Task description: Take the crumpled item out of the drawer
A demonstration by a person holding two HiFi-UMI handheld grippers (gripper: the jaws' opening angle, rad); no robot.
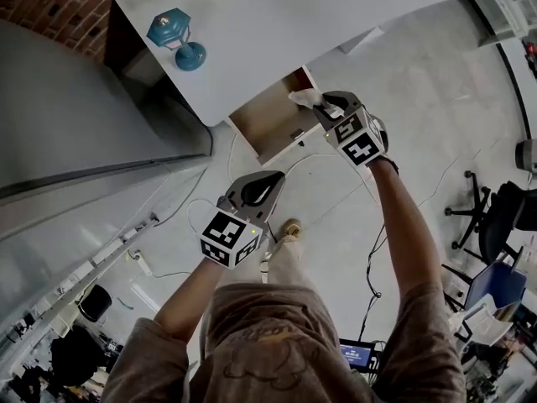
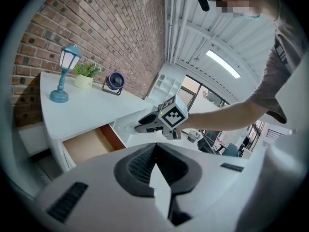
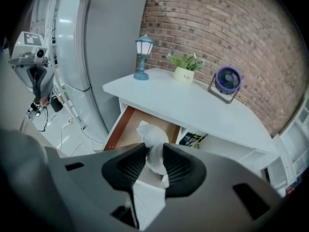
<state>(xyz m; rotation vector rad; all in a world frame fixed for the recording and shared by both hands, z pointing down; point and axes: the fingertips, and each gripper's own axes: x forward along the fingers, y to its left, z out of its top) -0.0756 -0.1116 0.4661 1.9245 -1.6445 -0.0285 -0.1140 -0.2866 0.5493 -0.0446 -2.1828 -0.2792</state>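
a white desk [image 1: 294, 15] against a brick wall, its wooden drawer [image 1: 268, 120] pulled open toward the person standing over it. the right gripper [image 1: 323, 106] hangs above the drawer's front corner, nose tilted down, its jaws drawn narrow and pinching the crumpled item [image 1: 304, 99], a pale wad that looks like paper or tissue. in the right gripper view the wad [image 3: 150, 132] runs lengthwise along the jaws and bulges out past their tips, pointing back down at the drawer's bare floor [image 3: 128, 129]. so the item lies straight ahead of the holding fingers, and it looks to be over the drawer rather than in it. the way clear appears to be up and back, away from the desk front.

the left gripper [image 1: 273, 177] sits well apart, nearer the person's body. its jaws are pressed together with nothing between them, so the right hand is plainly the nearer one.

the drawer's rear is hidden under the desk top. how deep the wad sits between the pads cannot be made out. whether its lowest fold has passed the drawer's rim is hard to judge from above.
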